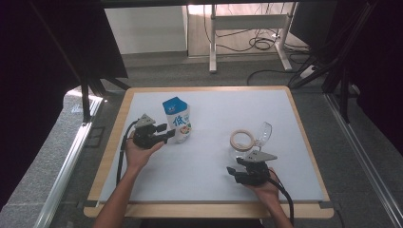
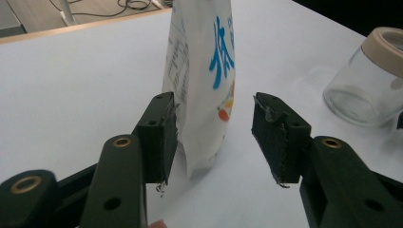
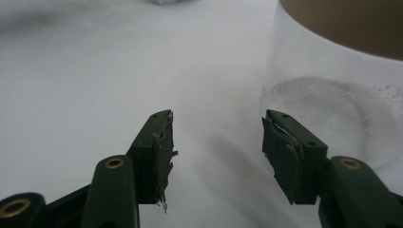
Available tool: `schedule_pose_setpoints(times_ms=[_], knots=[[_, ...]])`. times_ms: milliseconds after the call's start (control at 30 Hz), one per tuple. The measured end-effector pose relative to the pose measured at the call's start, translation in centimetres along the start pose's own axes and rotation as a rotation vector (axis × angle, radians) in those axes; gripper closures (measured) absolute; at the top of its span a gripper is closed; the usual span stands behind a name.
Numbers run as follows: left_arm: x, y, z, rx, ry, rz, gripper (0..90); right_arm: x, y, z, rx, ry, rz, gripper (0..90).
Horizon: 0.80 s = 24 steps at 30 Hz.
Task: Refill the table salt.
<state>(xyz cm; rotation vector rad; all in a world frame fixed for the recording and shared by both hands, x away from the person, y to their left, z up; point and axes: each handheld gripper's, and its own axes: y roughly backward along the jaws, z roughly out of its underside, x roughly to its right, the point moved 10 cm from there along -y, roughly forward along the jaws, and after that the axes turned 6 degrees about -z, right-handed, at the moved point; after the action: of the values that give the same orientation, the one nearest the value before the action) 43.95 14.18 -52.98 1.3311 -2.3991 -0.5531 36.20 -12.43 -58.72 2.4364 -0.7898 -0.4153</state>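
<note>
Over at 10 o'clock on the matte white mat (image 1: 209, 166), the left gripper (image 2: 214, 137) is spread around a glossy white-and-blue pouch (image 2: 202, 71), not pinching it. Right gripper (image 3: 216, 152) gapes beside a tipped clear glass jar (image 3: 332, 109).

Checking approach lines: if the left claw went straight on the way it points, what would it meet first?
The left claw would meet the upright white pouch with blue lettering first; the pouch's lower edge already sits between the open jaws, apparently not yet pressed.
</note>
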Motion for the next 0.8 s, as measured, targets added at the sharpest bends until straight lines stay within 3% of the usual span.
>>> schedule_pose_setpoints(times_ms=[400, 667, 800], knots=[[-0.2, -1.7, -2.8, 0.026, 0.001, -0.007, 60.9, 0.0, 0.0, 0.1, -0.005, 0.002, -0.001, 44.1], [-0.4, -2.4, -3.7, 0.040, -0.006, -0.008, 65.1, -0.1, -0.1, 0.1, -0.009, 0.005, -0.004, 43.9], [-0.5, -2.3, -3.9, 0.052, 0.003, 0.002, 73.5, -0.1, -0.1, 0.1, -0.007, 0.005, -0.004, 43.9]])
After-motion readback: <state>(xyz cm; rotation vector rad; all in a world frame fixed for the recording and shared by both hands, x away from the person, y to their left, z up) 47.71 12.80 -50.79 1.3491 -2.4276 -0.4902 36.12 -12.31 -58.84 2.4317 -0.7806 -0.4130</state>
